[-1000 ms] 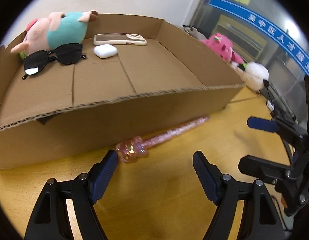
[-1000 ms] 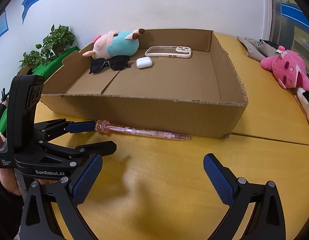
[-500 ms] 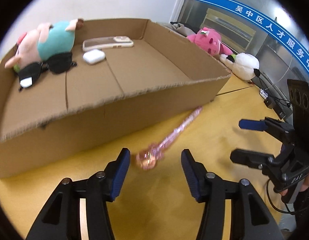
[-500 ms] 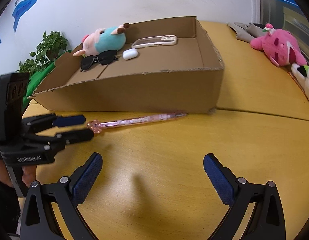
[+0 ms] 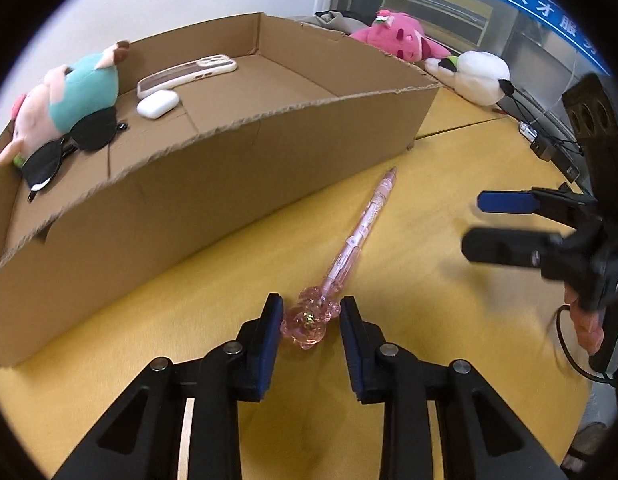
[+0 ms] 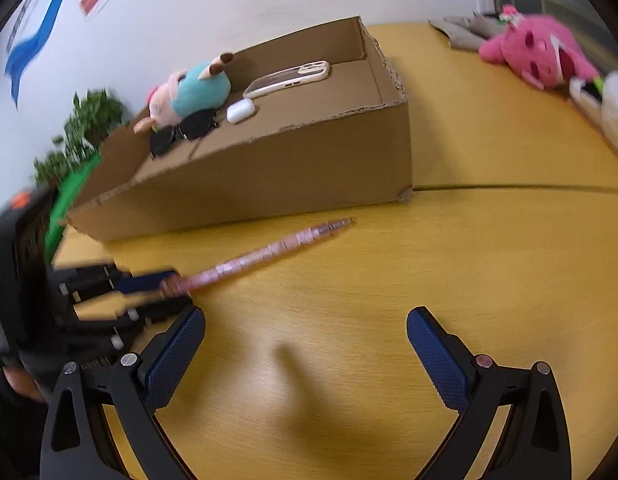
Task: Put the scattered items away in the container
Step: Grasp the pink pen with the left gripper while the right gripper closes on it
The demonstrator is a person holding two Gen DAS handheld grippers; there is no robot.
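A pink pen (image 5: pixel 359 232) with a clear pink bear-shaped top lies on the yellow table in front of the cardboard box (image 5: pixel 237 184). My left gripper (image 5: pixel 309 320) has its pads on either side of the bear top, nearly closed on it. In the right wrist view the pen (image 6: pixel 265 254) runs from the left gripper (image 6: pixel 149 292) toward the box (image 6: pixel 269 168). My right gripper (image 6: pixel 305 344) is open and empty above bare table. The box holds a plush pig (image 5: pixel 65 100), sunglasses (image 5: pixel 69 144), an earbud case (image 5: pixel 157 105) and a phone (image 5: pixel 187 74).
A pink plush (image 5: pixel 401 38) and a white plush (image 5: pixel 477 76) lie on the table beyond the box's right end, with grey cloth behind. Cables and a black device (image 5: pixel 549 144) sit at the right edge. A green plant (image 6: pixel 81 132) stands left of the box.
My left gripper has narrowed its jaws around the pen's bear top and moved up to it. The pen has swung its tip away from the box. The right gripper has shifted right, still open.
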